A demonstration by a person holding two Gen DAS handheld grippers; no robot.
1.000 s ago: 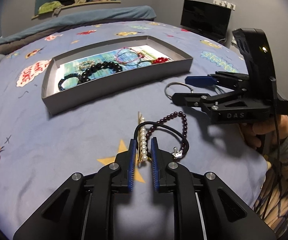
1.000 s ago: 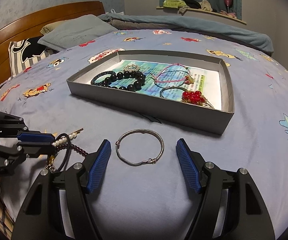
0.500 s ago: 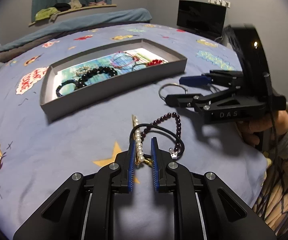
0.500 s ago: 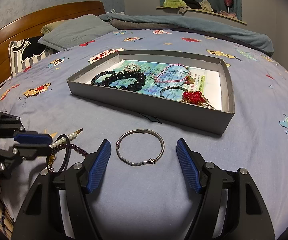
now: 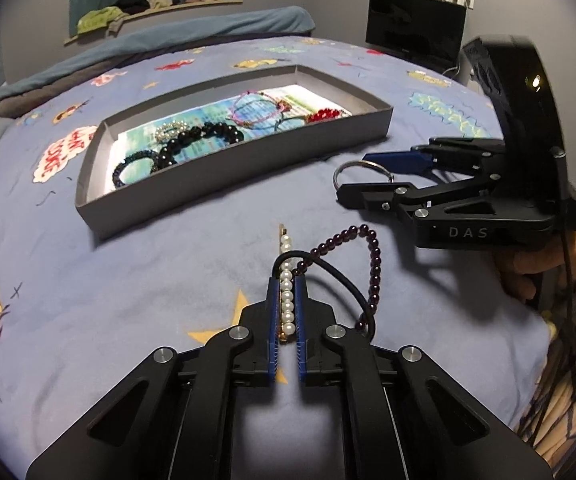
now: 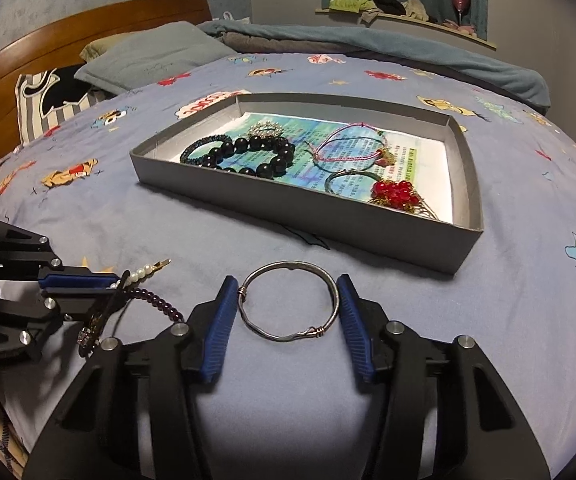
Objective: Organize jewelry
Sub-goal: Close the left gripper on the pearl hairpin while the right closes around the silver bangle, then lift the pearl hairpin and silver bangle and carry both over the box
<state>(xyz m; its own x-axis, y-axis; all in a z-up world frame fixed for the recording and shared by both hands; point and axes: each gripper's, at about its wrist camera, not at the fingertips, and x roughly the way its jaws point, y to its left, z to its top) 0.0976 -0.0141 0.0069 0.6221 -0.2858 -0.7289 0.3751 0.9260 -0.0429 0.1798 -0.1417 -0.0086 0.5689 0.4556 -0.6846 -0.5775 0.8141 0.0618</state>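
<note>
My left gripper (image 5: 287, 280) is shut on a pearl hair clip (image 5: 287, 300), which lies on the blue bedsheet; its gold tip sticks out past the pads. A purple bead bracelet (image 5: 374, 264) and a black cord loop (image 5: 340, 280) lie tangled beside the clip. My right gripper (image 6: 286, 280) straddles a silver bangle (image 6: 288, 266) that lies flat on the sheet. Its jaws are closing, and the blue pads (image 6: 220, 328) touch the bangle's two sides. In the left wrist view the right gripper (image 5: 354, 176) is at the right, held by a hand (image 5: 528, 264).
A shallow grey tray (image 6: 288, 216) lies just beyond the bangle, holding a black bead bracelet (image 6: 256, 156), a pink cord bracelet (image 6: 352, 148), a red bead piece (image 6: 394, 192) and other jewelry. Pillows (image 6: 148, 56) and a wooden headboard (image 6: 48, 44) are at the far left.
The left pads have drawn tight onto the pearl hair clip. The right jaws have narrowed from wide apart to the sides of the silver bangle. Neither hand has shifted much.
</note>
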